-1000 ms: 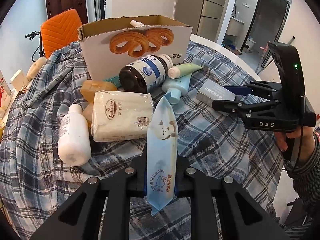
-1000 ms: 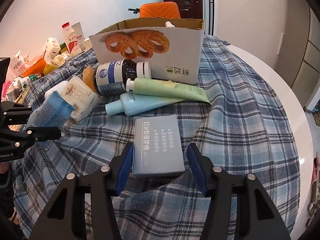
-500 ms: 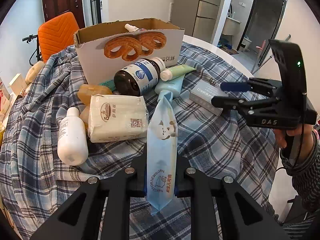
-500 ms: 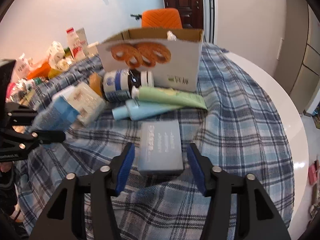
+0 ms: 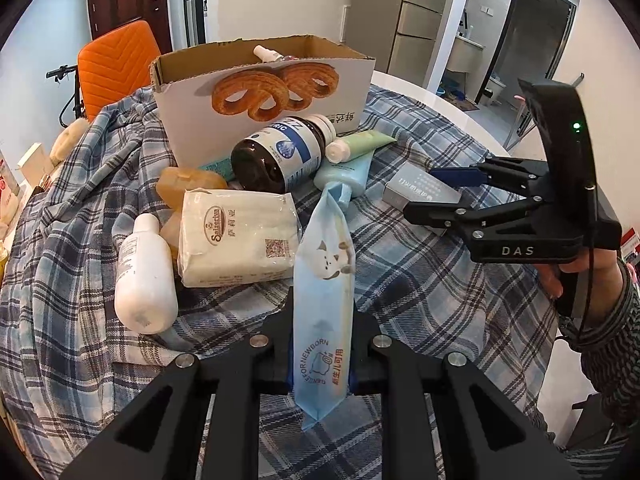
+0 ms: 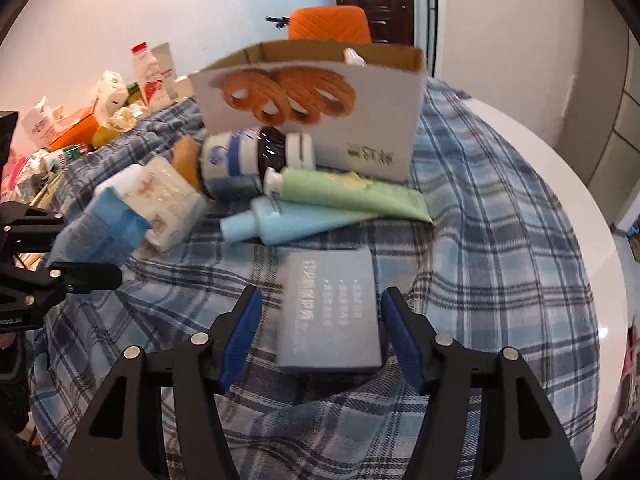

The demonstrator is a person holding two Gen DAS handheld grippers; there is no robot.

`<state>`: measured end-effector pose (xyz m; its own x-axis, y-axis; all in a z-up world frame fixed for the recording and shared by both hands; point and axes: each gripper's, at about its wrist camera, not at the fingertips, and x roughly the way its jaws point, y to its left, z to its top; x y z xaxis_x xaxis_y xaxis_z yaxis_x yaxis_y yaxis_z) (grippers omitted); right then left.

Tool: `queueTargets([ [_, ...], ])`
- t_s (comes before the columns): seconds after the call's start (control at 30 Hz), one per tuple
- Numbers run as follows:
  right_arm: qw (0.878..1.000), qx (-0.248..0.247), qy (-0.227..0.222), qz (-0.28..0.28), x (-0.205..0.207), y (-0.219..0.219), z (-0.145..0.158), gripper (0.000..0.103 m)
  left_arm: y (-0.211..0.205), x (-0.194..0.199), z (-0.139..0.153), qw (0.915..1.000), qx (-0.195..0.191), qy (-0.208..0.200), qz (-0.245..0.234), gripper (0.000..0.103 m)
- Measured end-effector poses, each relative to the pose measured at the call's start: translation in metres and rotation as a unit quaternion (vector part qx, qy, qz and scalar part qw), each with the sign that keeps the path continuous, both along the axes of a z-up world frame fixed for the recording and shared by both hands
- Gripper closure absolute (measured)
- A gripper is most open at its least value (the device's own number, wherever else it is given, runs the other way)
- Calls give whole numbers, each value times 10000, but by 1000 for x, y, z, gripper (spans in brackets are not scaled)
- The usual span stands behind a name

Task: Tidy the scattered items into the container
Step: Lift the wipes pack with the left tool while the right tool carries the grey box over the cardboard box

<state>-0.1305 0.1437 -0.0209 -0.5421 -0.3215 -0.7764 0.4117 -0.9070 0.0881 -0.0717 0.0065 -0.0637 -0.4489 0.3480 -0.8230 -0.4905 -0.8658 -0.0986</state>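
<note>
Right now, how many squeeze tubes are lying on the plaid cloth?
2. The green tube lies just in front of the cardboard box; the blue tube lies beside it, nearer the camera. Others may be hidden.

A light blue wipes pack [image 5: 323, 296] printed with a small cartoon animal is standing upright, pinched between the left gripper's [image 5: 322, 344] fingers. A flat grey box [image 6: 330, 312] with pale lettering is lying on the plaid cloth between the right gripper's [image 6: 320, 316] spread blue pads. Ahead of both, an open cardboard box [image 5: 260, 92] printed with pretzels is sitting upright, a white bottle top showing inside.
</note>
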Motion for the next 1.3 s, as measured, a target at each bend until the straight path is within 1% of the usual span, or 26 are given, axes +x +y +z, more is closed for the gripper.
queueTargets([
  [0.03, 10000, -1, -25, -9, 0, 1, -1, 57, 0, 0, 0, 10000, -1, -4, 0, 84],
  [0.2, 9999, 60, -56, -104, 4, 4, -1, 56, 0, -1, -1, 10000, 17, -1, 11, 84],
  [0.27, 9999, -1, -58, -110, 5, 5, 2, 57, 0, 0, -1, 10000, 18, 3, 17, 84],
  [0.47, 9999, -39, 99, -17, 12, -2, 19, 57, 1, -4, 6, 10000, 60, 8, 23, 84],
  [0.53, 9998, -55, 198, 6, 13, -4, 30, 57, 2, -6, 12, 9999, 100, 45, 16, 84],
  [0.67, 9990, -100, 431, -27, 13, -6, 51, 57, 3, -8, 30, 9995, 123, 289, 48, 84],
  [0.8, 9984, -172, 540, -19, 9, -11, 65, 57, 7, -10, 45, 9985, 68, 525, 110, 84],
  [0.87, 9983, -245, 530, -25, 3, -14, 73, 57, 9, -15, 54, 9982, 102, 585, 114, 84],
  [1.0, 9973, -482, 560, -17, -10, -18, 96, 57, 14, -31, 74, 9975, 197, 666, 135, 84],
  [1.1, 9963, -456, 725, -99, -17, -22, 112, 57, 17, -45, 87, 9961, 124, 824, 274, 84],
  [1.2, 9956, -493, 775, -179, -28, -25, 123, 57, 16, -60, 95, 9955, 141, 846, 394, 84],
  [1.3, 9954, -561, 727, -260, -45, -29, 128, 57, 15, -78, 101, 9945, 201, 876, 539, 84],
])
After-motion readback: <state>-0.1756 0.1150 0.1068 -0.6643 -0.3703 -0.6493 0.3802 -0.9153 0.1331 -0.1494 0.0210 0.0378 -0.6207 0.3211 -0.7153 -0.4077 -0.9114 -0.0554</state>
